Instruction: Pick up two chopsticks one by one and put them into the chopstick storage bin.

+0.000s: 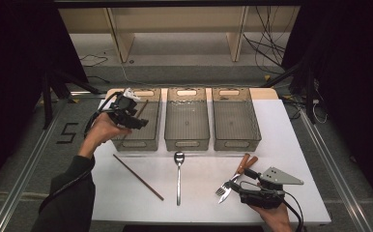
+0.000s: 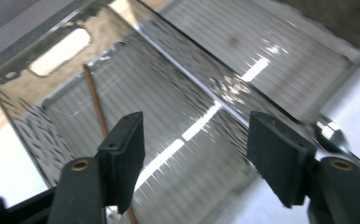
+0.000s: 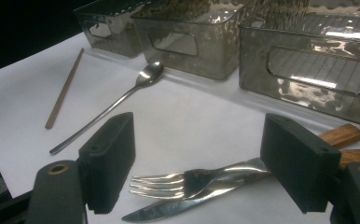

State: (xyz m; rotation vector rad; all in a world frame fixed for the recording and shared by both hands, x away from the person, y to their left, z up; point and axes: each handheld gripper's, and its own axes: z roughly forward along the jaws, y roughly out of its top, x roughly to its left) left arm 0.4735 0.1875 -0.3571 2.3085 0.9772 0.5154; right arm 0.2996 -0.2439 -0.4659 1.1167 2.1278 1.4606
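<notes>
A thin brown wooden chopstick (image 2: pixel 95 100) lies inside the far-left clear plastic bin (image 1: pixel 151 129), leaning along its floor toward the far wall. The left gripper (image 1: pixel 132 117) hovers just above that bin with its jaws spread wide and nothing between them. A second brown chopstick (image 1: pixel 137 177) lies on the white table (image 1: pixel 300 145), left of the long steel spoon (image 1: pixel 178 177). Near the right edge, the right gripper (image 1: pixel 233 186) rests with its jaws apart on either side of the wooden-handled fork (image 3: pixel 201 179) and knife (image 3: pixel 169 210), not pressing on them.

The crossed fork and knife could be lifted together or slide apart, since they overlap between the jaws. In the left gripper view the chopstick's near end is hidden behind a jaw, and glare on the bin blurs its outline.
</notes>
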